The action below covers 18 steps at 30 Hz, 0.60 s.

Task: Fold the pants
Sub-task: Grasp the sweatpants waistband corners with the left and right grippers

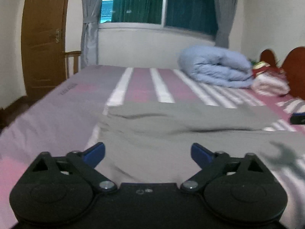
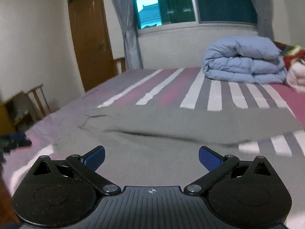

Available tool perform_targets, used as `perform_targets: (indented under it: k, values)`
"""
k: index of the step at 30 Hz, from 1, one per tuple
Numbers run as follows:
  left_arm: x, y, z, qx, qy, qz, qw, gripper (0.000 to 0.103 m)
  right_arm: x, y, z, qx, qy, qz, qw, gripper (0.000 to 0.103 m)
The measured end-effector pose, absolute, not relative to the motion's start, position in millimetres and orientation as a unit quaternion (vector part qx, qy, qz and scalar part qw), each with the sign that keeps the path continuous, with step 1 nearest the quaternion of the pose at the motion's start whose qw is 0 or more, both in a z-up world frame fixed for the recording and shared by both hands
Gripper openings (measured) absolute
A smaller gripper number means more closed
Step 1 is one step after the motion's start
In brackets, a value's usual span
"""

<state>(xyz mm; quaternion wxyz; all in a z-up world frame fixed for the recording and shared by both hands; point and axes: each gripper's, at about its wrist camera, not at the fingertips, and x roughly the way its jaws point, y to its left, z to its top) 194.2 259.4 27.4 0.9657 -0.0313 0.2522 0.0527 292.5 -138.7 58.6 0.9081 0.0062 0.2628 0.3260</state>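
Grey pants (image 1: 181, 122) lie flat on the striped bed, with one layer folded over another and a crease running across. In the right wrist view the same pants (image 2: 171, 129) spread from the near edge toward the middle of the bed. My left gripper (image 1: 147, 153) hovers over the near part of the cloth, its blue pads wide apart with nothing between them. My right gripper (image 2: 151, 158) stands open over the pants as well, nothing in its jaws. The right gripper's tip (image 1: 298, 118) shows at the right edge of the left wrist view.
The bed sheet (image 1: 57, 118) is pink, grey and white striped. A folded light-blue duvet (image 2: 244, 64) and colourful bedding (image 1: 266, 76) sit at the far right by the headboard. A wooden door (image 1: 42, 38), a curtained window (image 2: 190, 3) and a wooden chair (image 2: 36, 99) stand beyond.
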Motion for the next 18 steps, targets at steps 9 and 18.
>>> perform_targets:
  k: [9, 18]
  values:
    - [396.5, 363.5, -8.5, -0.019, 0.348, 0.052, 0.936, 0.063, 473.4, -40.8, 14.3, -0.075, 0.277, 0.362, 0.887, 0.101]
    - [494.2, 400.1, -60.6, -0.033, 0.399, -0.010, 0.916, 0.056, 591.9, 26.1, -45.2, -0.133, 0.309, 0.417, 0.845, 0.057]
